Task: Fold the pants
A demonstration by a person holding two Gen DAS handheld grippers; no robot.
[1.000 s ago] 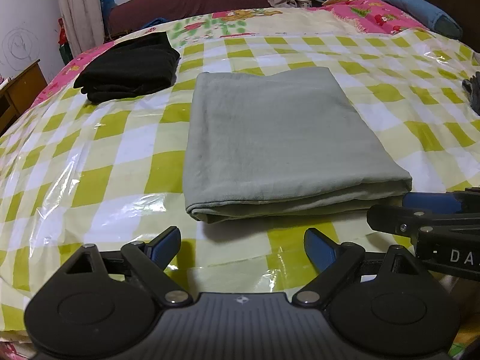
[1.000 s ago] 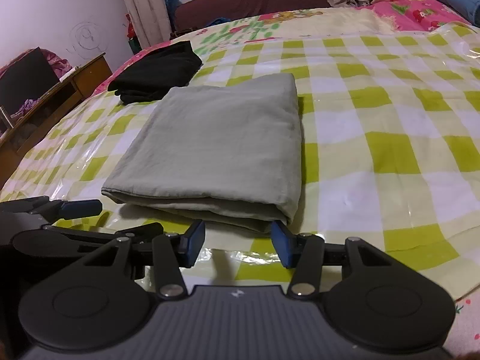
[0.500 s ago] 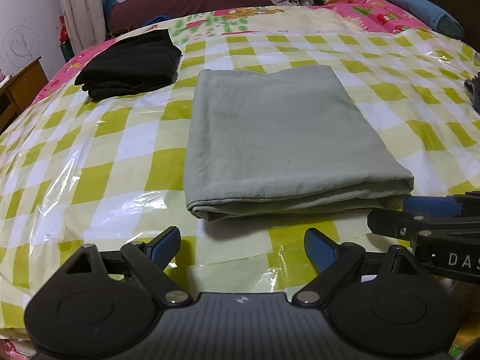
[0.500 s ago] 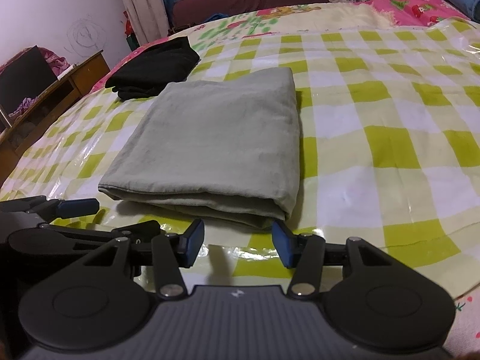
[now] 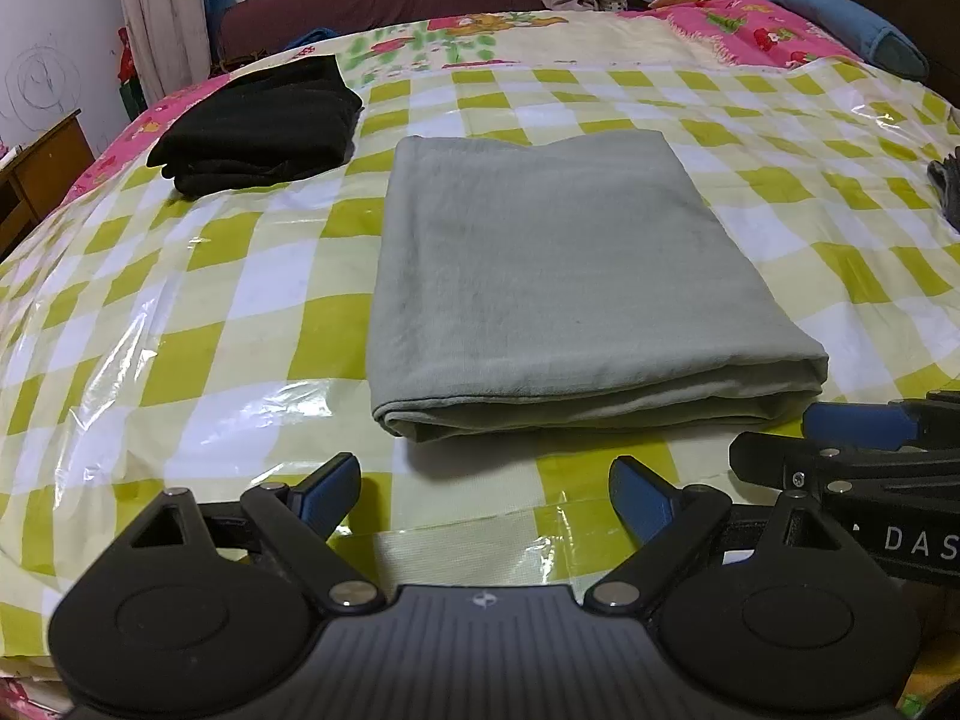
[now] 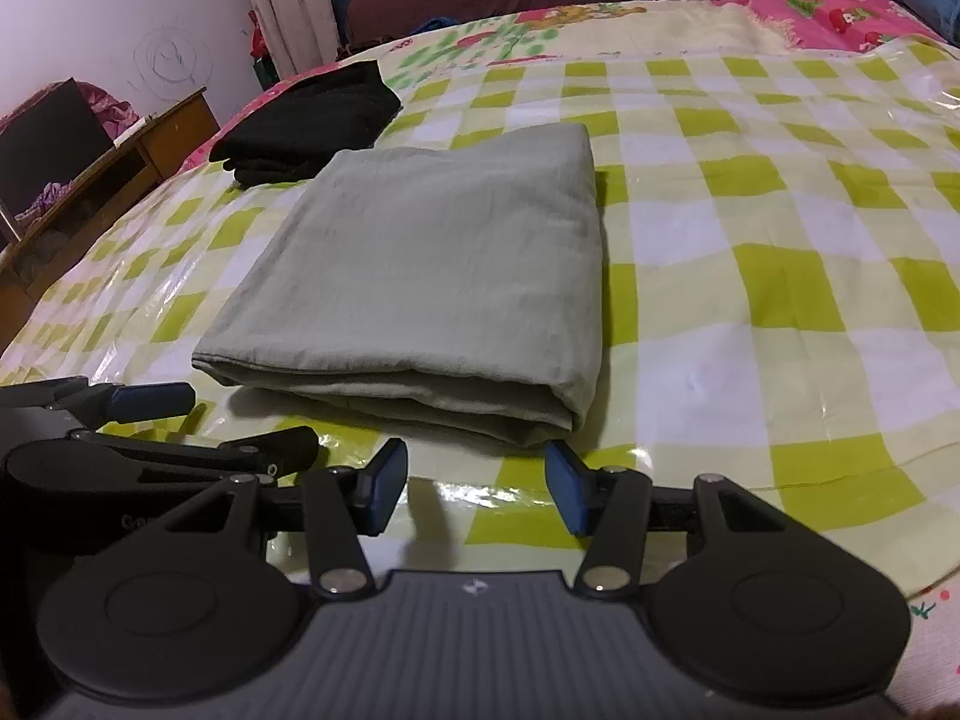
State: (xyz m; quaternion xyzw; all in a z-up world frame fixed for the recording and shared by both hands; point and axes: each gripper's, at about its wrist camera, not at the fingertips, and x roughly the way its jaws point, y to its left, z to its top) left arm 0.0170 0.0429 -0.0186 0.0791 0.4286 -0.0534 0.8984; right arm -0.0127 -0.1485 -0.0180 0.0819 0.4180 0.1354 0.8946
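Pants (image 5: 558, 276) lie folded; left gripper (image 5: 485, 495) and right gripper (image 6: 475, 486) jaws spread, holding nothing.

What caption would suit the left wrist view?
Open left gripper before folded grey pants, black garment behind on checked sheet.

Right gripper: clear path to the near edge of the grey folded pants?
Probably yes. The right gripper has open, empty jaws just short of the grey folded pants, near their right corner, with only bare checkered cover between.

1 folded grey-green pants (image 5: 558, 276), 1 folded black garment (image 5: 258, 126) at 10 o'clock of it, 2 grippers: left gripper (image 5: 483, 495), right gripper (image 6: 477, 483).
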